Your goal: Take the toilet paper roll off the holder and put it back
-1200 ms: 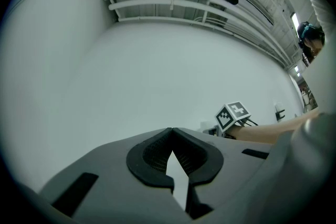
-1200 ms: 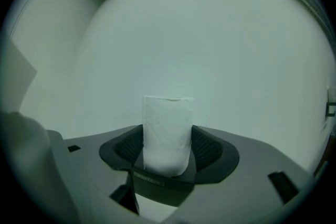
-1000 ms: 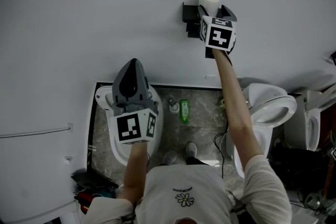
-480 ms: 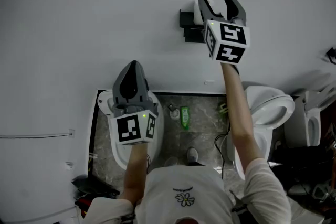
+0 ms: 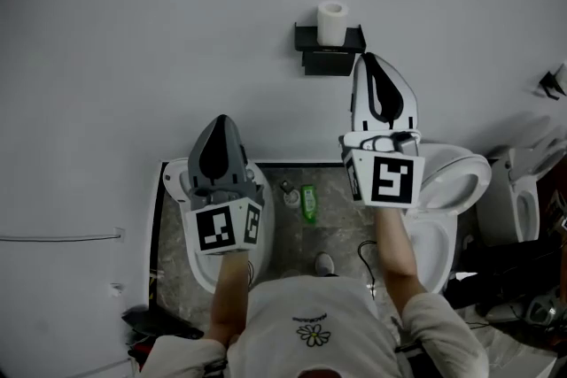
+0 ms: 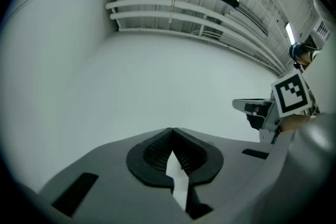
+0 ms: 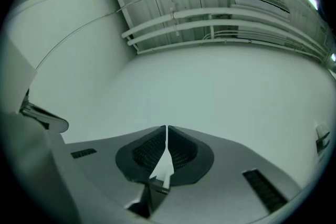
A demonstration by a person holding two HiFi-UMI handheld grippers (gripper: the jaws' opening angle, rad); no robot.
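Where the head view begins at 6 o'clock, a white shirt (image 5: 306, 314) with a small daisy print sits closest, and two bare forearms run up from it. The left gripper (image 5: 221, 127) is held at about 8 o'clock of the picture's centre and points to 12 o'clock. In the left gripper view its fingers (image 6: 155, 152) meet at the tips, with nothing between them and only plain wall ahead. The right gripper (image 5: 372, 62) stands higher, at about 2 o'clock of the left one, and also points to 12 o'clock. In the right gripper view its fingers (image 7: 184, 152) are closing, the tips drawn all but together with just a thin slit left, and nothing lies between them.

Beyond the right gripper, at about 10 o'clock of its tips and close by them, a black holder (image 5: 326, 62) is fixed to the pale wall (image 5: 159, 31). The toilet paper roll (image 5: 332, 20) stands upright on the holder's top, with neither gripper on it.

Farthest down lies a mottled stone floor (image 5: 341, 208). A green bottle (image 5: 310, 195) sits near its middle, with a smaller bottle (image 5: 291, 184) just at the green one's 9 o'clock. One white toilet (image 5: 173, 177) shows under the left gripper, and another toilet (image 5: 456, 181) at 3 o'clock, beside the right gripper's marker cube.
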